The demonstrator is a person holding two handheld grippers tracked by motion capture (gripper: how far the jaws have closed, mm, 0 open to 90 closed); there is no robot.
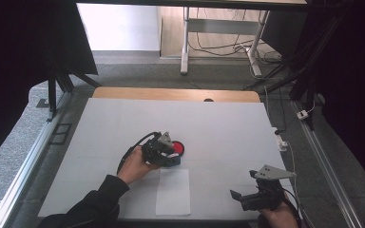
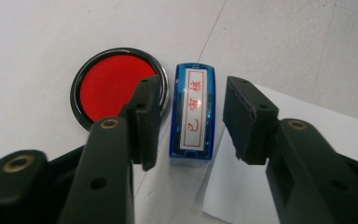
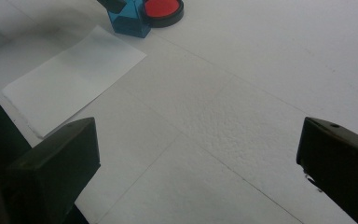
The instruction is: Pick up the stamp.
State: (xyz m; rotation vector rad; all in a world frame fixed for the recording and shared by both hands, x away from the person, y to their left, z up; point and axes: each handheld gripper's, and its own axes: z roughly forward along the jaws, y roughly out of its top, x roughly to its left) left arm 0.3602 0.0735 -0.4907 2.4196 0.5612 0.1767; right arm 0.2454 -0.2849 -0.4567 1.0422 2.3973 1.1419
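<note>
Down at the left tool (image 1: 170, 153), low over the middle of the white worktop (image 1: 218, 118), gripped by the left hand (image 1: 135, 166) coming in from the near edge. Straddling the blue stamp (image 2: 192, 114) right now, one black jaw on each side of it. Seen along the left gripper view: near jaw tucked close against the stamp's left flank, far jaw standing off with a clear strip of white showing between pad and plastic. So, apart and not clamped, stamp sitting between the pads but not pinched.

Stamp itself lying flat on the worktop, long side running away from the camera, white label with red characters facing up inside a red frame. Just beside it, to its left in that view, the round ink pad (image 2: 107, 86), red disc in a dark shiny rim, partly hidden behind the near jaw. Touching or a hair apart, hard to tell.

On the stamp's other side, a white sheet of paper (image 1: 173, 192), flat, corner reaching close to the stamp, stretching back toward the near edge.

Over to the right tool (image 3: 199, 140): held by the right hand (image 1: 278, 216) at the near right corner, well away from the stamp. Jaws wide apart, just bare worktop between them.
</note>
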